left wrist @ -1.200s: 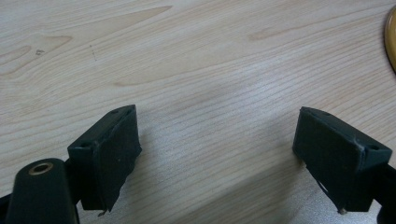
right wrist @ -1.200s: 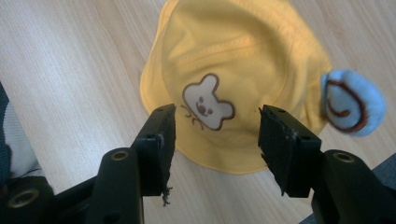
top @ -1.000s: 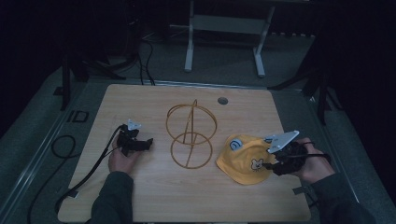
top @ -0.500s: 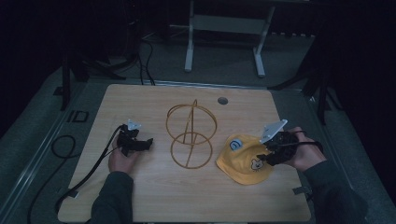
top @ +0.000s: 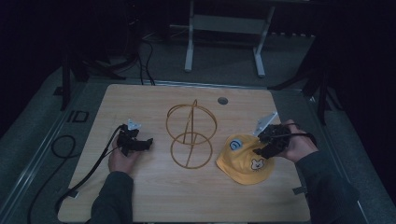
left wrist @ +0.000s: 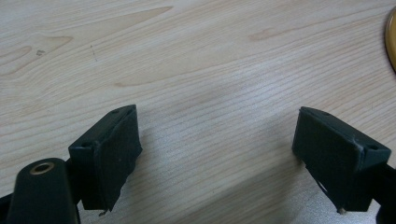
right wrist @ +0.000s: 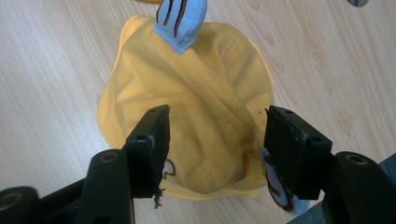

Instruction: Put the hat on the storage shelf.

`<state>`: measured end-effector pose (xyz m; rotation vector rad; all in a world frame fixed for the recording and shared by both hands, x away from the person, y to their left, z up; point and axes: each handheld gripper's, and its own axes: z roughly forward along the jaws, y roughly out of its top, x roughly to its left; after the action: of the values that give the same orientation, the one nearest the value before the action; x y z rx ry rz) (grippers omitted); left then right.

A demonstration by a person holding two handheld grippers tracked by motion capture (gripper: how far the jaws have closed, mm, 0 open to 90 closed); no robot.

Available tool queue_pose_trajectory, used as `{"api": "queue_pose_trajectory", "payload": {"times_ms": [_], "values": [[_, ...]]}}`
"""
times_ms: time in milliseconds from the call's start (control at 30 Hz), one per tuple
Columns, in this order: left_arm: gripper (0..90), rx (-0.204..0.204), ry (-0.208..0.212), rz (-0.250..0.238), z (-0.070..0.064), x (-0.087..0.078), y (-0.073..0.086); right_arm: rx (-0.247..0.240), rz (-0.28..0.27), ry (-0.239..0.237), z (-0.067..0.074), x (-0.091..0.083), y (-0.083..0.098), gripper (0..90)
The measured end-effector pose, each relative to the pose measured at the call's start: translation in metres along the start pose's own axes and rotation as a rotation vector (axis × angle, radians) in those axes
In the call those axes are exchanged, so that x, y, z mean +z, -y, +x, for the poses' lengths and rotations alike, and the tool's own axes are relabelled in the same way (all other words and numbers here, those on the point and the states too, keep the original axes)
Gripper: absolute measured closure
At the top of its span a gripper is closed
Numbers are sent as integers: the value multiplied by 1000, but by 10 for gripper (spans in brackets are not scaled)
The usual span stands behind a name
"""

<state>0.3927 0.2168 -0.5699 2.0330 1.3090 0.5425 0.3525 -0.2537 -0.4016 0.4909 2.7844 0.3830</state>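
The right hand-held gripper (right wrist: 215, 140) hovers over a soft yellow cloth hat (right wrist: 196, 121); its jaws have just been opening and pinch nothing. The hat lies flat on the pale wood-grain table (top: 154, 191). The left hand-held gripper (left wrist: 224, 154) stands spread, empty. Farther off stands a thin gold wire rack (top: 191, 135) of rings.

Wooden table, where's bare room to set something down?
Bare wood on the wooden table lies along the far edge behind the gold wire stand, and along the near edge. It is crowded around the yellow cloth hat under the right claw.
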Motion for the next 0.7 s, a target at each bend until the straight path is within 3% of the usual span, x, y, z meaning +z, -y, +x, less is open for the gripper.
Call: {"api": "queue_pose_trajectory", "payload": {"times_ms": [500,633,700], "values": [[150,0,0,1,0,0,0,-3,102,-64,-16,31,-13,409],[151,0,0,1,0,0,0,-33,131,-90,-16,36,-16,545],[151,0,0,1,0,0,0,-36,130,-97,-17,36,-17,571]]}}
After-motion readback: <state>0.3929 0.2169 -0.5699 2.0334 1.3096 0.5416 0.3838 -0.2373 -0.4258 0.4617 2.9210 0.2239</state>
